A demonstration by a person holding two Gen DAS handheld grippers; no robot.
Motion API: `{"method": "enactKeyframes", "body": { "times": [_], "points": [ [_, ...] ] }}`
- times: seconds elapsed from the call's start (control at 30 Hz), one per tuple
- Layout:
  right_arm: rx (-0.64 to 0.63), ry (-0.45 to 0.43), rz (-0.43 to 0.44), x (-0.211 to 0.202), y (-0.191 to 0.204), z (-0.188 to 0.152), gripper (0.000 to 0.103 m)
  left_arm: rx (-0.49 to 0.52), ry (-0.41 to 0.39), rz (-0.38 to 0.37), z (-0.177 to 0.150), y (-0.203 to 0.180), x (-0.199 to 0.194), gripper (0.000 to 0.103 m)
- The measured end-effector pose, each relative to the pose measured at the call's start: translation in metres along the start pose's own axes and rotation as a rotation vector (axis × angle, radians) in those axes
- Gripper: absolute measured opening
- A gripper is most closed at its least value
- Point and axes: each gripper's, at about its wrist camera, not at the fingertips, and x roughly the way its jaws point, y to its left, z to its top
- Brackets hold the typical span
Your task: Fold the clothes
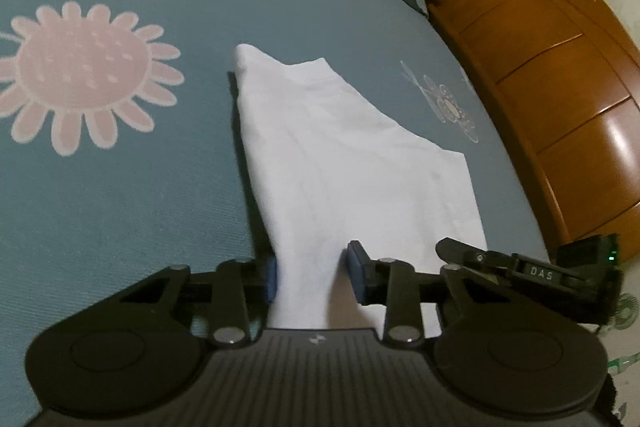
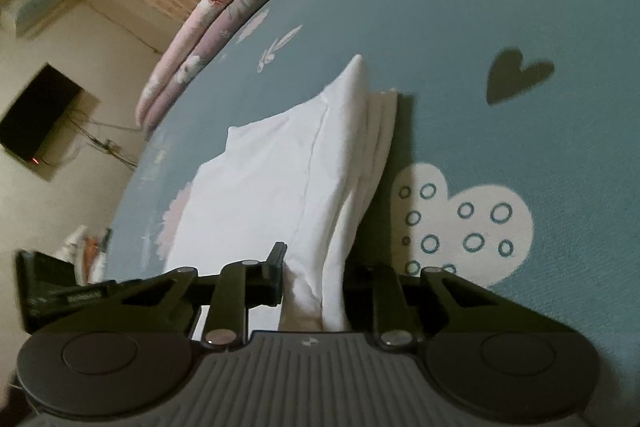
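Currently left gripper (image 1: 312, 273) pinching near edge of white garment (image 1: 340, 155), blue pads (image 1: 356, 273) pressing cloth between them. Right gripper (image 2: 314, 277) likewise clamping bunched fold of same white garment (image 2: 288, 179), fabric filling gap between fingers. Garment lying partly folded on blue floral bedsheet (image 1: 120, 207), far end resting flat, stacked layers showing along one side in right wrist view. Wooden headboard (image 1: 560, 87) standing beside bed. Folded quilt (image 2: 224, 11) lying along far bed edge. Wall-mounted black TV (image 2: 36, 119) hanging beyond.
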Motion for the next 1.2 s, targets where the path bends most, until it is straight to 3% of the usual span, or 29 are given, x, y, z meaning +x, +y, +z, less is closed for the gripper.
{"method": "enactKeyframes", "body": {
  "times": [0.1, 0.4, 0.6, 0.93, 1.2],
  "points": [
    [-0.041, -0.034, -0.023, -0.009, 0.01, 0.001, 0.019, 0.037, -0.014, 0.005, 0.003, -0.011, -0.007, 0.014],
    [-0.117, -0.158, -0.069, -0.059, 0.023, 0.021, 0.017, 0.173, -0.025, -0.056, 0.017, -0.072, -0.004, 0.012],
    [-0.152, -0.241, -0.17, -0.112, -0.005, 0.047, 0.017, 0.277, 0.006, -0.114, 0.029, -0.138, 0.046, 0.013],
    [-0.145, -0.324, -0.367, -0.171, -0.089, 0.117, 0.017, 0.409, 0.056, -0.19, 0.038, -0.24, 0.143, 0.013],
    [-0.136, -0.304, -0.5, -0.184, -0.137, 0.139, 0.017, 0.471, 0.102, -0.214, 0.028, -0.276, 0.2, 0.013]
  ]
}}
